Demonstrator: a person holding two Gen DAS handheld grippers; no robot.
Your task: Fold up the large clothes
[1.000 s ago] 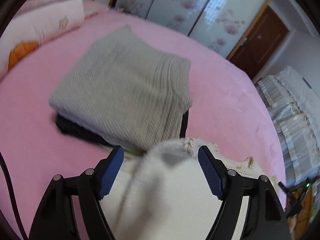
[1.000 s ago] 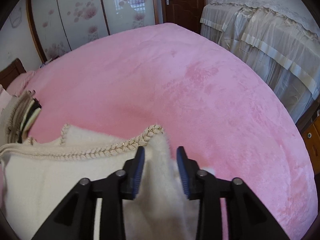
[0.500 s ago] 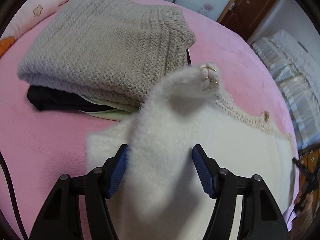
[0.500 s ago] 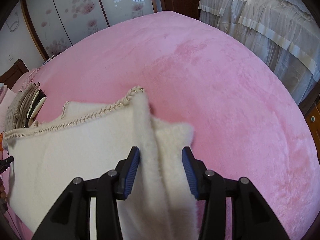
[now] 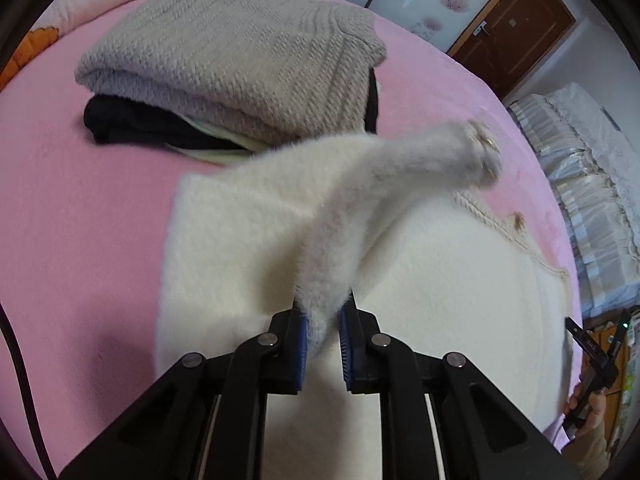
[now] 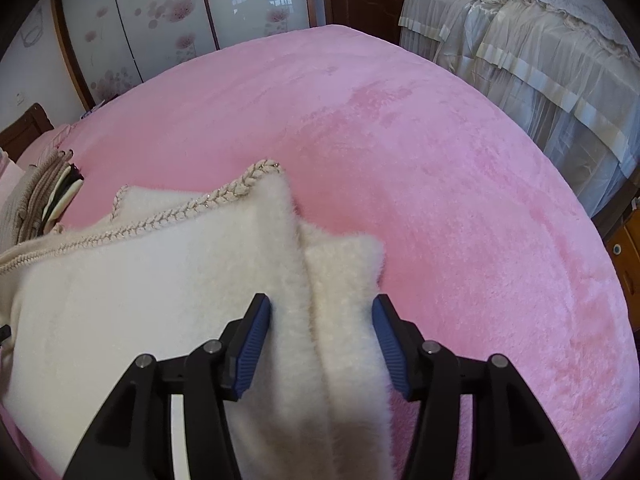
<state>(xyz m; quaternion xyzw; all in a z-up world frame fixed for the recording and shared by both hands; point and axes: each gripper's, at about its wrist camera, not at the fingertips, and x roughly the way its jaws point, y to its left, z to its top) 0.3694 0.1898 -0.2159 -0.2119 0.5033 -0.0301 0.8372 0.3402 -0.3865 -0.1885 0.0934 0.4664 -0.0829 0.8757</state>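
Since a second ago the left gripper point(image 5: 323, 334) has clamped a ridge of the fluffy cream sweater point(image 5: 420, 300) lying on the pink bed point(image 6: 420, 160) while the right gripper point(image 6: 320, 340) has spread wide, so the next fold likely needs the right re-gripping.

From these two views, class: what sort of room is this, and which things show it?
Most likely a bedroom. A wide pink bed serves as the work surface, a second bed with a frilled cover stands beside it, and sliding flower-patterned wardrobe doors line the wall.

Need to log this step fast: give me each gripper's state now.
Left gripper: closed on a raised fold of the white fuzzy sweater.
Right gripper: open, straddling the sweater's edge.
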